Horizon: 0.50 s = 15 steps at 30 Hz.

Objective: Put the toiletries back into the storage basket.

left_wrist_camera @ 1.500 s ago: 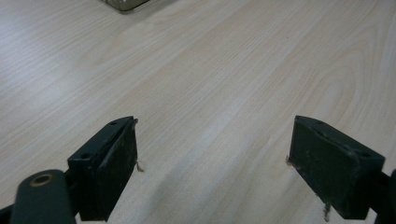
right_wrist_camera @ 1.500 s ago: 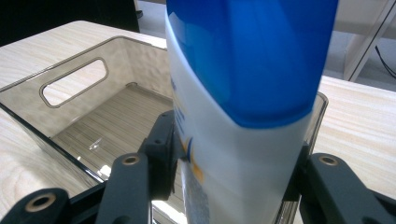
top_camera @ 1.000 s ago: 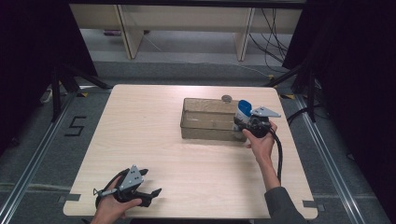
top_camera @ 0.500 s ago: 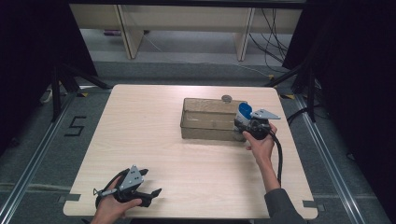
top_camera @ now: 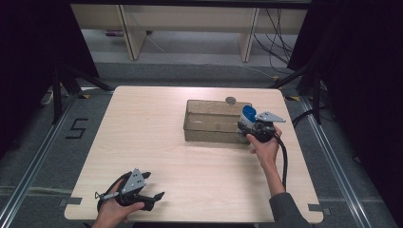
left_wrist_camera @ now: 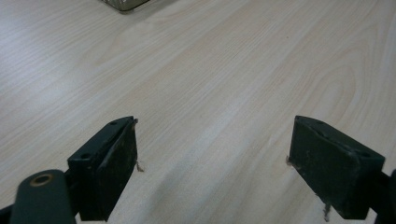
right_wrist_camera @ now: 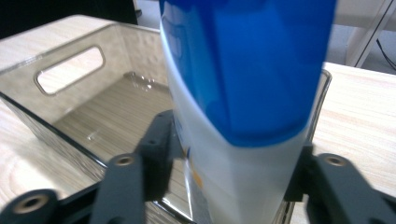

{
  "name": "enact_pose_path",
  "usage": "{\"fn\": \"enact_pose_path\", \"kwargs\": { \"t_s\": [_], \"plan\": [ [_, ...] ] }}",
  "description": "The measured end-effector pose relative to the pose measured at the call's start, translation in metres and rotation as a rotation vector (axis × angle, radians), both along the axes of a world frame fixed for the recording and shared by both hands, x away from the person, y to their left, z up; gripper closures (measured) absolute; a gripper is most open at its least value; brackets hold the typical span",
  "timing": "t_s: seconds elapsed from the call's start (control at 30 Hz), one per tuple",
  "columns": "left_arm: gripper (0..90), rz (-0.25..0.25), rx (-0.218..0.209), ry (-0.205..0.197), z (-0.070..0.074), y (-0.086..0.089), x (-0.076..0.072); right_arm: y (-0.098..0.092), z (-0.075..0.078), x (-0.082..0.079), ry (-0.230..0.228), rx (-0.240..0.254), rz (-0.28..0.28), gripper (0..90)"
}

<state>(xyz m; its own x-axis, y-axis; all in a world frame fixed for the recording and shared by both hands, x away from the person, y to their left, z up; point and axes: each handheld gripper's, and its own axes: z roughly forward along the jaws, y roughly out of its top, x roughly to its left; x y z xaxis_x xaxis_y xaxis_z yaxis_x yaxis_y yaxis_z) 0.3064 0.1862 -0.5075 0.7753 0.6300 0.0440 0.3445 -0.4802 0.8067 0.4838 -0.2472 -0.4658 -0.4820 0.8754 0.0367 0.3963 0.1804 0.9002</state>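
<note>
Blue-capped tube is hanging over the bin's right end, right gripper jaws just easing open around it; release appears underway. Left gripper is resting wide open, empty.

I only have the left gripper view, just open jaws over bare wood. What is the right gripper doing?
Observer: The right gripper has a blue and white bottle between its jaws, which have just been opening. I can't tell whether the pads press on it.
Operator: Where is that bottle?
Observer: In the high view, it is at the right end of the clear bin, blue end up.
Operator: Anything in the bin?
Observer: The right gripper view shows the bin's floor bare beside the bottle.
Operator: Anything else nearby?
Observer: A small round grey thing lies on the table just behind the bin.
</note>
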Motion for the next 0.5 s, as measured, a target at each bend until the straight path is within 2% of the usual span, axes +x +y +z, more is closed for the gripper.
{"fn": "enact_pose_path", "kwargs": {
  "t_s": [0.07,0.1,0.13,0.17,0.2,0.23,0.27,0.33,0.4,0.43,0.47,0.5],
  "plan": [
    [15.0,-0.001,0.002,0.002,0.000,0.000,0.000,0.001,0.005,-0.004,0.000,0.036,-0.015,39.6],
    [15.0,-0.001,0.002,0.002,0.000,0.000,0.000,0.001,0.005,-0.004,0.000,0.036,-0.015,39.6],
    [15.0,0.000,0.009,0.002,0.001,0.001,0.000,-0.001,0.008,-0.005,-0.022,0.015,-0.011,38.6],
    [15.0,0.003,0.005,0.001,0.001,0.000,0.000,0.000,0.011,-0.010,-0.008,0.035,-0.029,36.1],
    [15.0,0.005,0.003,0.002,0.000,0.000,0.000,-0.003,0.015,-0.012,-0.030,0.049,-0.015,31.9],
    [15.0,0.006,-0.010,0.003,0.000,0.000,0.000,-0.003,0.015,-0.012,-0.030,0.049,-0.015,31.9],
    [15.0,0.005,-0.003,-0.001,0.000,0.000,0.000,-0.004,0.017,-0.014,-0.005,0.065,-0.022,28.7],
    [15.0,-0.002,0.001,0.004,0.001,0.000,0.000,-0.004,0.018,-0.016,0.000,0.083,-0.027,28.6],
    [15.0,0.016,-0.040,-0.004,-0.001,-0.002,-0.001,-0.007,0.020,-0.017,-0.009,0.065,-0.015,27.6],
    [15.0,0.013,-0.025,-0.008,0.000,-0.001,0.000,-0.005,0.020,-0.019,0.012,0.099,-0.029,26.7],
    [15.0,0.014,-0.028,-0.007,-0.001,-0.001,-0.001,-0.005,0.020,-0.019,0.012,0.099,-0.029,26.7],
    [15.0,0.008,-0.019,0.004,0.000,0.000,-0.001,-0.008,0.019,-0.018,-0.014,0.073,-0.017,26.6]
  ]
}}
